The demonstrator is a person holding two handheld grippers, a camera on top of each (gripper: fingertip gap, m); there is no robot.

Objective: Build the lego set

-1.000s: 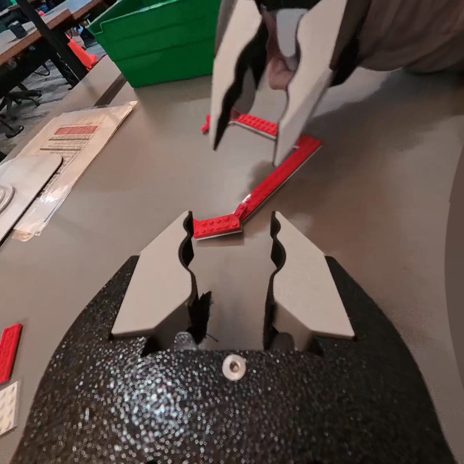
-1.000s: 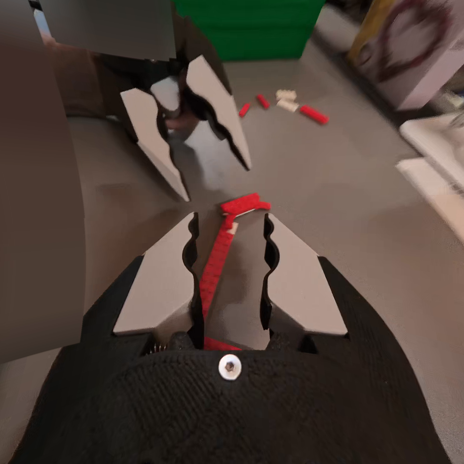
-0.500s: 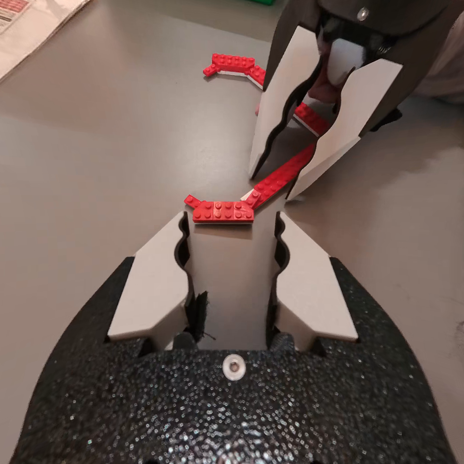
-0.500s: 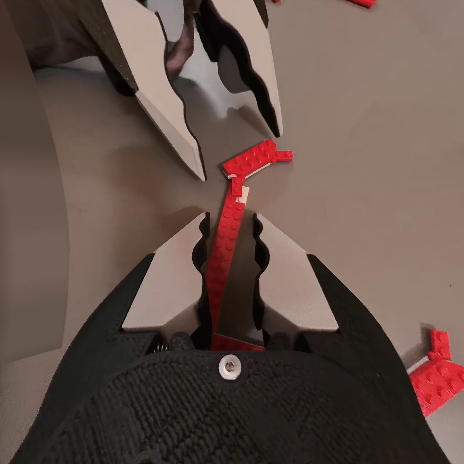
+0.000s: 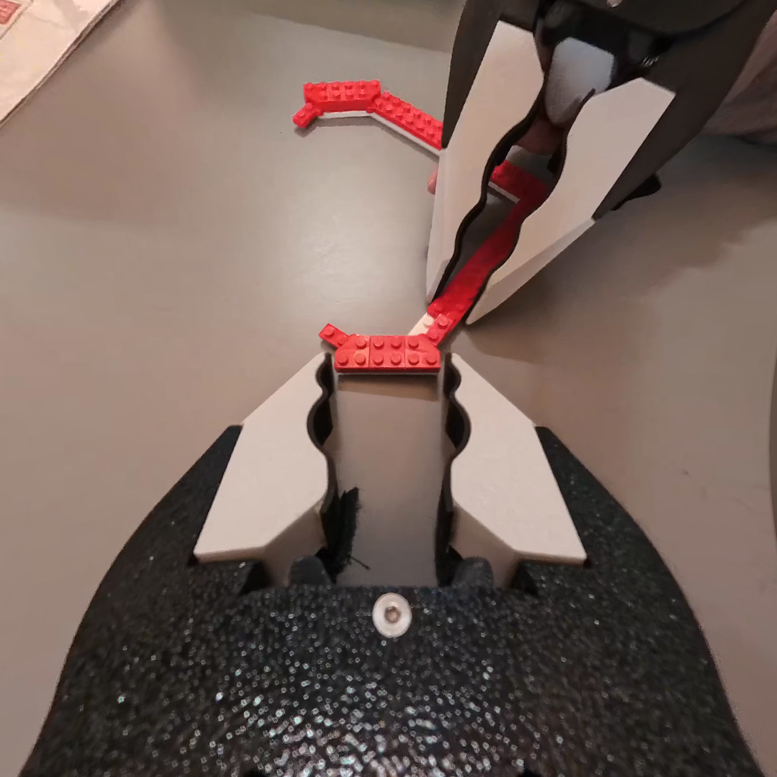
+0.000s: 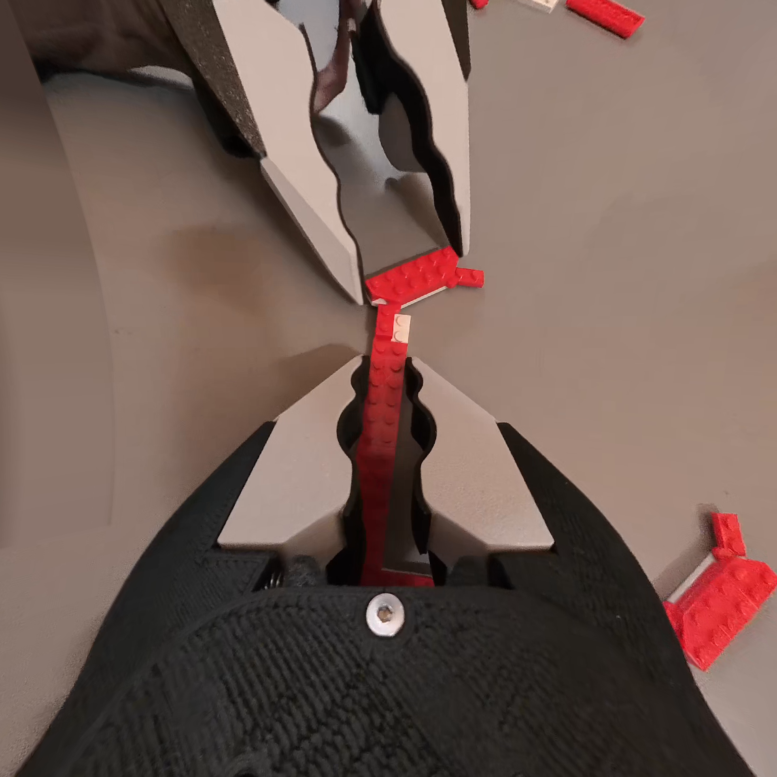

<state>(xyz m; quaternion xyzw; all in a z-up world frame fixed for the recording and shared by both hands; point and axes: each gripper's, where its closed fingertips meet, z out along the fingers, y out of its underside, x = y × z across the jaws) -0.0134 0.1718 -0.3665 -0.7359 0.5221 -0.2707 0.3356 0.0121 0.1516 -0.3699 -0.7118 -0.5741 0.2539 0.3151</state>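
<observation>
- Left wrist view: the left gripper (image 5: 387, 362) has its jaws spread around the angled end plate (image 5: 387, 352) of the red lego frame (image 5: 471, 286), one tip at each short end, touching or nearly so; I cannot tell if it pinches yet. To do this well, close evenly on both short ends and keep the plate flat on the grey table (image 5: 168, 294), so the thin joint at 1 o'clock does not pop.
- At 1 o'clock the right gripper (image 5: 456, 309) straddles the long red strip, narrowly parted. The frame's far section (image 5: 366, 103) lies at 12 o'clock.
- Half a second ago the end plate lay just ahead of the left tips; now it sits between them.
- Right wrist view: the right gripper (image 6: 387, 357) appears clamped on the long strip (image 6: 384, 420); hold steady while the left closes. The left gripper (image 6: 410, 273) stands at 12 o'clock over the end plate (image 6: 414, 273). Loose red pieces (image 6: 605, 17) lie at 1 o'clock.
- The right jaws are narrower than half a second ago, and the left gripper has come down onto the plate.
</observation>
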